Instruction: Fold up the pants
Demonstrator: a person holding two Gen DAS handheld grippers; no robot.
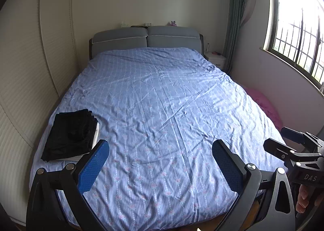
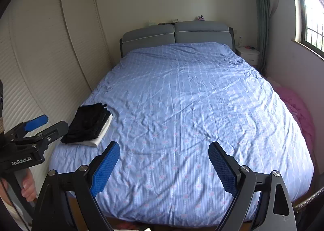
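Observation:
Folded black pants [image 1: 71,134] lie on a folded white garment at the bed's near left corner, also seen in the right wrist view as black pants [image 2: 88,123]. My left gripper [image 1: 160,150] hangs open over the foot of the bed, nothing between its blue pads [image 1: 93,167]. The pants are to its left, apart from it. My right gripper [image 2: 164,152] is open too and empty, above the foot of the bed, well right of the pants. Each gripper shows at the edge of the other's view: right gripper [image 1: 291,145], left gripper [image 2: 43,124].
A bed with a blue patterned cover [image 1: 162,109] fills the room's middle, with a grey headboard [image 1: 145,38] at the far end. Louvred wardrobe doors [image 2: 46,52] run along the left. A window [image 1: 299,34], a white nightstand [image 1: 215,59] and pink bedding [image 2: 299,113] are on the right.

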